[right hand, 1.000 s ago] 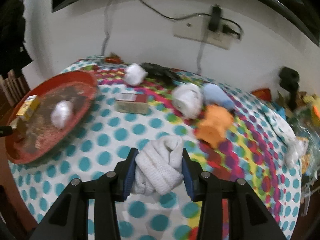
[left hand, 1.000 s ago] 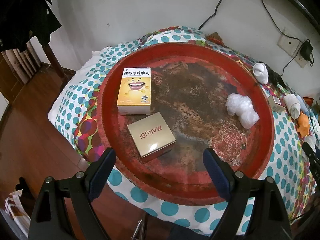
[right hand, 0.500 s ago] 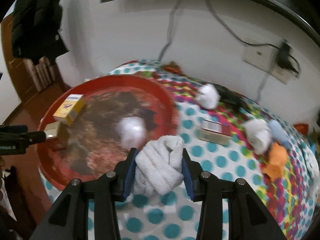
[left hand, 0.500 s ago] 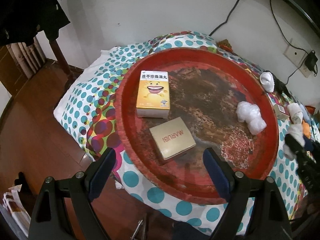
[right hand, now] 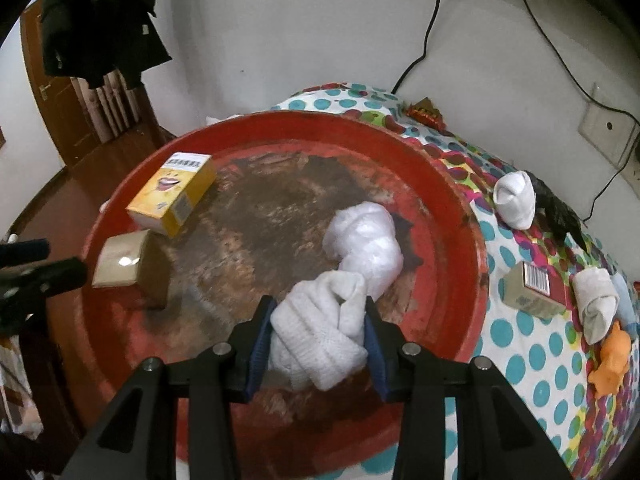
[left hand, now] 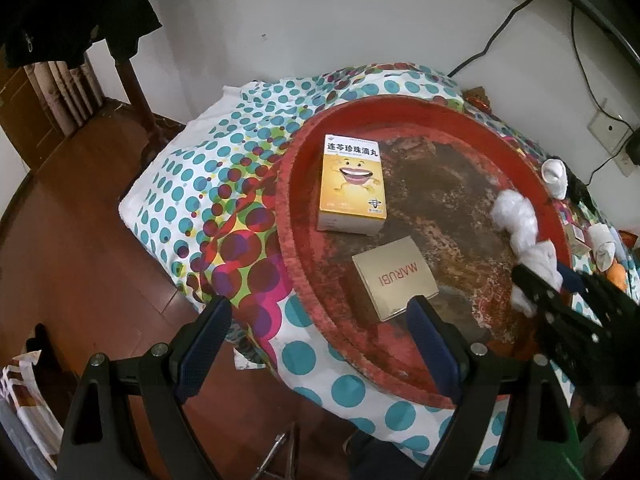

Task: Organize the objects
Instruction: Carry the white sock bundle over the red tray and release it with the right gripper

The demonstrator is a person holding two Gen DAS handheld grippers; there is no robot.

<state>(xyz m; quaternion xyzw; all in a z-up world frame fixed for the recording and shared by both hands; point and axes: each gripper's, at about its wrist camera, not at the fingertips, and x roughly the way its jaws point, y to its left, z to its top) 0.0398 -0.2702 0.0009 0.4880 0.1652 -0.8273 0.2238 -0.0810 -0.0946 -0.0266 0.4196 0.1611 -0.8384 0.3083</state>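
A round red tray point(left hand: 289, 216) point(right hand: 460, 208) lies on a dotted tablecloth. On it are a yellow medicine box point(left hand: 352, 184) point(right hand: 172, 196), a gold MARUBI box point(left hand: 394, 278) point(right hand: 124, 260) and a white crinkled bundle point(left hand: 516, 216) point(right hand: 368, 240). My right gripper point(right hand: 318, 314) is shut on a rolled white sock point(right hand: 316, 340) and hovers over the tray's near side, just in front of the bundle. In the left wrist view that gripper point(left hand: 560, 292) enters from the right with the sock point(left hand: 540, 264). My left gripper point(left hand: 318, 310) stands open and empty above the tray's near-left rim, close to the gold box.
On the cloth right of the tray lie a white sock point(right hand: 516, 200), a black item point(right hand: 556, 212), a small barcoded box point(right hand: 532, 288), another rolled sock point(right hand: 596, 300) and an orange toy point(right hand: 612, 360). A chair with a dark coat point(left hand: 60, 20) and wooden floor point(left hand: 80, 260) are on the left.
My right gripper has carried the white sock leftward from over the dotted cloth to above the red tray. My left gripper has drifted left, so the tray sits further right in its view.
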